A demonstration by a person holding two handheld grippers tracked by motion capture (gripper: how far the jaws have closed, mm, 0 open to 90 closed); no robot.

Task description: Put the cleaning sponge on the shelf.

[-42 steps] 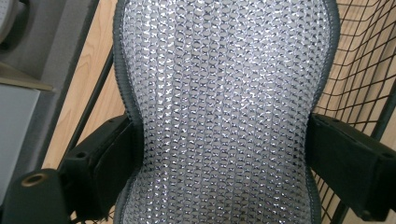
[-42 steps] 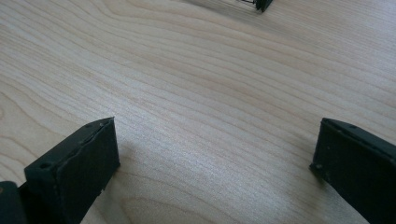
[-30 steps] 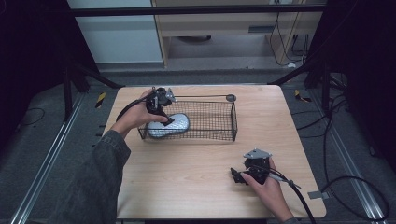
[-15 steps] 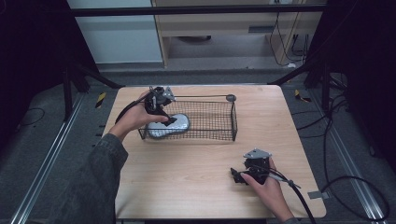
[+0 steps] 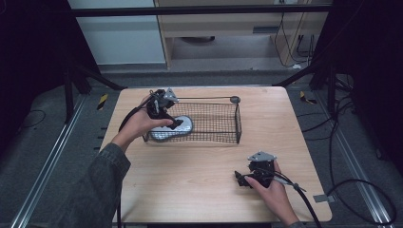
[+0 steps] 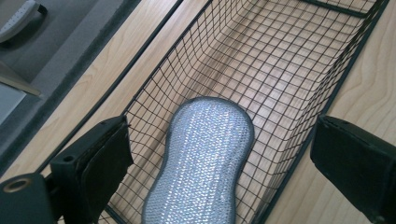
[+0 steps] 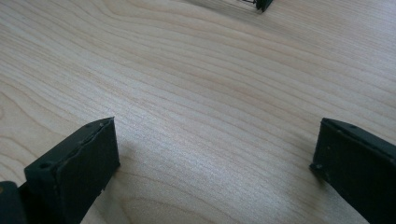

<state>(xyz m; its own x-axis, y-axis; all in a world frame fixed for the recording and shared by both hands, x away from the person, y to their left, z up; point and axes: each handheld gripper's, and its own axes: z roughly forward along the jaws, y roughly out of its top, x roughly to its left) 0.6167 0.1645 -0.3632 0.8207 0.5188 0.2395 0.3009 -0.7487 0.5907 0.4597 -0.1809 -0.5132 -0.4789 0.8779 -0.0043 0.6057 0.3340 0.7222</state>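
Note:
A silvery, peanut-shaped scrubbing sponge [image 5: 184, 127] [image 6: 201, 158] lies flat on the floor of a black wire basket [image 5: 236, 118] [image 6: 280, 70], at its left end. My left gripper [image 5: 173, 121] [image 6: 222, 140] hangs just above that end and points down into the basket. Its jaws have just been opening and stand wide apart. The sponge lies below the gap and neither pad touches it. My right gripper [image 5: 240, 179] [image 7: 215, 144] rests low over the bare wood near the table's front right, open, with nothing between its jaws.
The basket sits at the back middle of the light wooden table [image 5: 199, 171] [image 7: 210, 70], and its right part holds nothing. A cable [image 5: 309, 209] trails from the right gripper off the front right edge. Dark floor and metal rails surround the table.
The left gripper has shifted only slightly over the basket's left end. The sponge, the basket and the right gripper have stayed where they were.

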